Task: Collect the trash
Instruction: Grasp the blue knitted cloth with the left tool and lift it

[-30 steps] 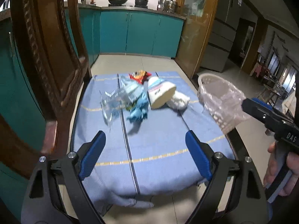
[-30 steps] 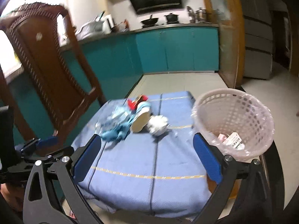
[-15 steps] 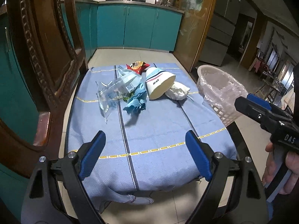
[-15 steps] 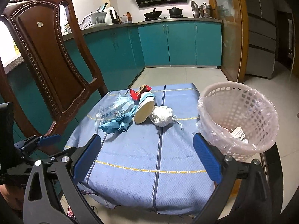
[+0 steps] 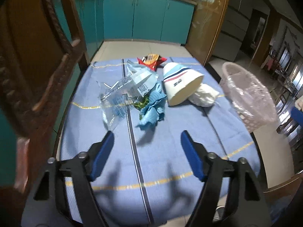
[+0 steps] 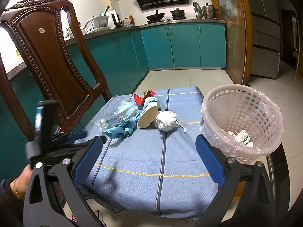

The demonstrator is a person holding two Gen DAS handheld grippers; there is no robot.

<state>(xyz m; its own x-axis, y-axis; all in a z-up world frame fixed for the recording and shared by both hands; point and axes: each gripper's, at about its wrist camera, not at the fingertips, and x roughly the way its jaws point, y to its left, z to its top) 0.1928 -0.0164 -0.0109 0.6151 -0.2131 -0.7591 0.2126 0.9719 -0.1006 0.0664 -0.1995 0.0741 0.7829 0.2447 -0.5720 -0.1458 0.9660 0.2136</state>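
Left wrist view: the left gripper [image 5: 147, 141] has come forward and down over the blue tablecloth [image 5: 170, 151] toward the trash pile, which now fills more of the view than a second ago. Its jaws have just been closing partway; they are still apart, with nothing between them but bare cloth.

Pile sits mid-table: clear plastic bag [image 5: 115, 98] and blue rag [image 5: 151, 109] nearest the fingers, then the tipped paper cup [image 5: 180, 83], a white tissue wad [image 5: 204, 94] touching the cup, and a red snack wrapper [image 5: 151, 60] at the far end.

Right wrist view: the right gripper [image 6: 149, 151] has not shifted, jaws spread wide and empty, hanging over the near table edge. The basket [image 6: 242, 121], lined with a plastic bag, stands at the table's right edge and already holds a few scraps, including a labelled one.

My read: this is the reach for the next pick, likely the rag or the clear bag, since they lie straight ahead. Nothing grasped yet. The jaw narrowing suits a thin, soft item. Risk: the rag and bag overlap, so one pinch may drag both.
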